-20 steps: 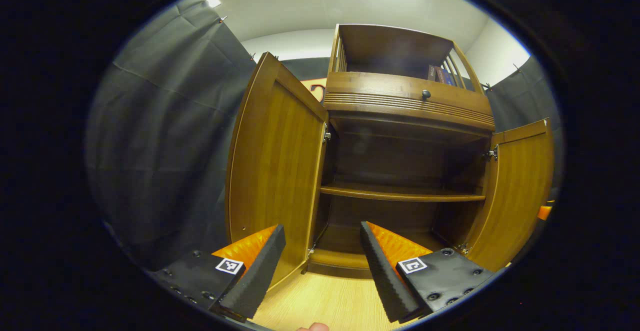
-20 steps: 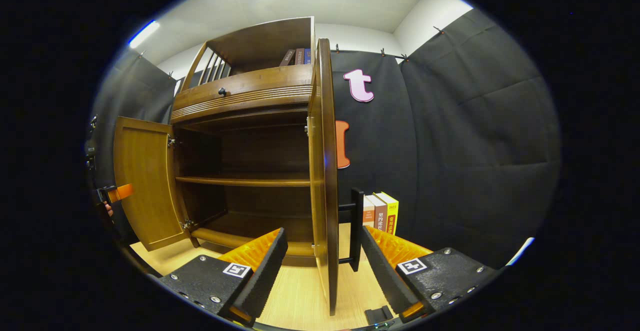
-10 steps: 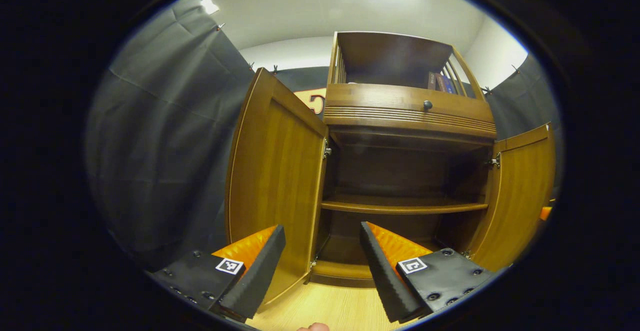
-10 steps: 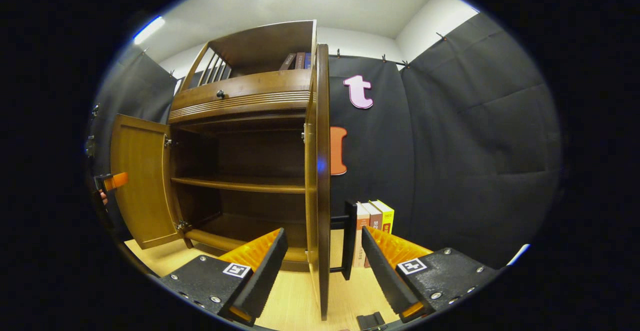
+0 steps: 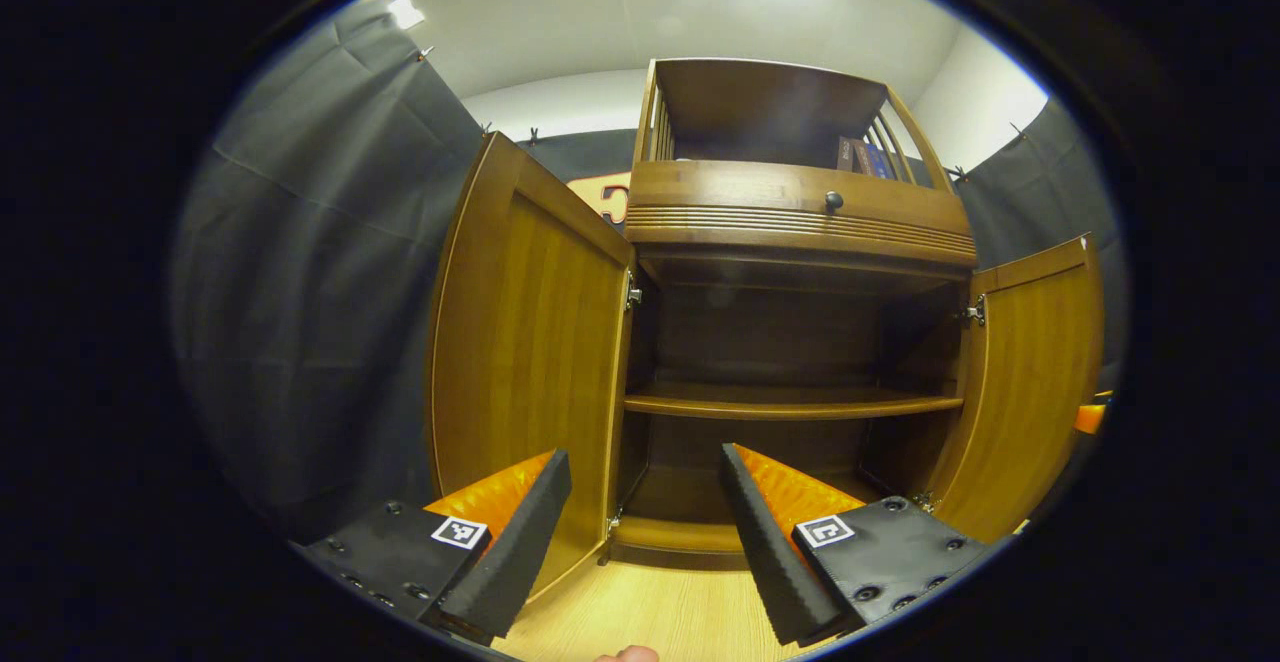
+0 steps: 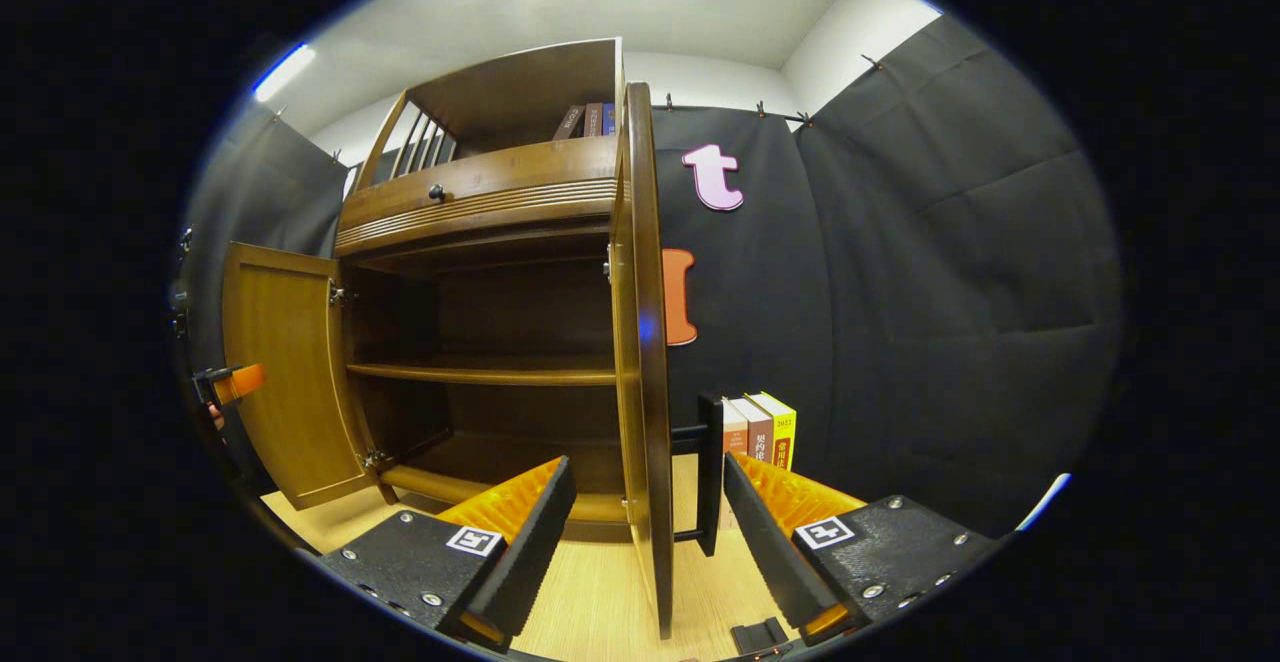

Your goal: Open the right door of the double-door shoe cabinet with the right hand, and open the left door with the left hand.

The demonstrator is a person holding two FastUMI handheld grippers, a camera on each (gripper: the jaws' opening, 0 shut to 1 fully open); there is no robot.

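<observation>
The wooden shoe cabinet stands with both doors swung wide and its dark shelves bare. In the left gripper view, the left door is just beyond my open left gripper, which holds nothing; the right door hangs at the far right. In the right gripper view, the right door is seen edge-on, and its black handle lies between the spread fingers of my open right gripper without either finger pressing on it. The left door shows at the left, with the left gripper beside it.
Several books stand on the light wood floor against the wall right of the cabinet. More books sit on the open top shelf, above a drawer with a dark knob. Black cloth walls close in both sides.
Both views have drifted slightly, first down and then back. The doors stay wide open and both grippers stay open.
</observation>
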